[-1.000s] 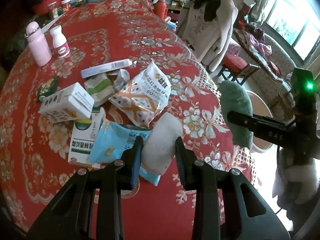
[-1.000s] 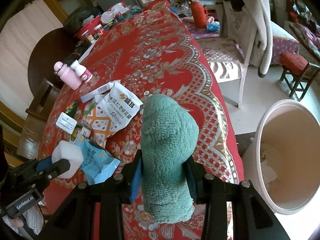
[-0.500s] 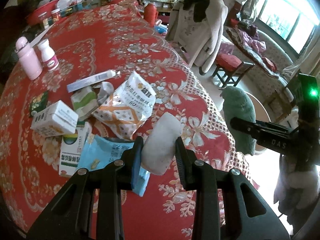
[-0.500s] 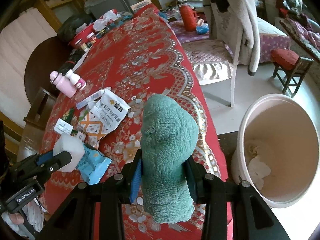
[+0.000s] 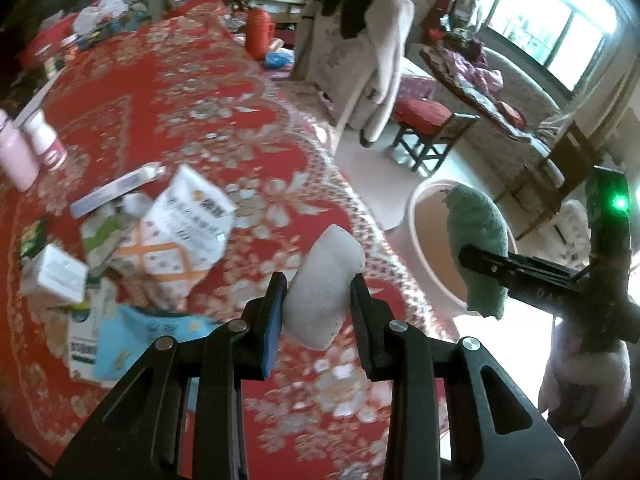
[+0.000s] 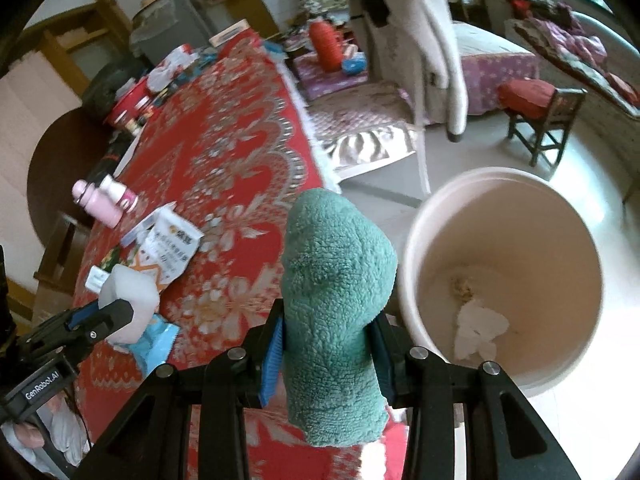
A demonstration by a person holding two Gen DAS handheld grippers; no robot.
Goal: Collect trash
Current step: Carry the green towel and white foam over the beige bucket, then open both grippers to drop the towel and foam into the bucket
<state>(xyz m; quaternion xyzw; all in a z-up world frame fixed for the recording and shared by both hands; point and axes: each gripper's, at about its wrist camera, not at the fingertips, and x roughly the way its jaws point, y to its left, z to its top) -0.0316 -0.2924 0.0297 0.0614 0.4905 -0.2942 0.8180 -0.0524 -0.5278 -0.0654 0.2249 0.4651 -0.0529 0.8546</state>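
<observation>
My left gripper (image 5: 318, 306) is shut on a white foam block (image 5: 324, 284) and holds it above the right edge of the red patterned table (image 5: 180, 92). My right gripper (image 6: 328, 344) is shut on a green fuzzy cloth (image 6: 336, 304), held off the table's edge beside the pink bin (image 6: 504, 280). The bin stands on the floor with white crumpled paper (image 6: 478, 330) inside. From the left wrist view the green cloth (image 5: 476, 248) hangs over the bin's rim (image 5: 416, 232). From the right wrist view the foam block (image 6: 128, 300) shows at the left.
Wrappers, a snack bag (image 5: 180, 236), small cartons (image 5: 52, 276) and a blue packet (image 5: 140, 336) lie on the table's left. A pink bottle (image 5: 14, 156) and a white bottle (image 5: 44, 140) stand behind them. A chair with a white jacket (image 5: 360, 52) and a red stool (image 5: 424, 120) stand beyond the table.
Both grippers have moved right, off the pile and toward the bin, each still holding its item. The bin now fills more of the right wrist view.
</observation>
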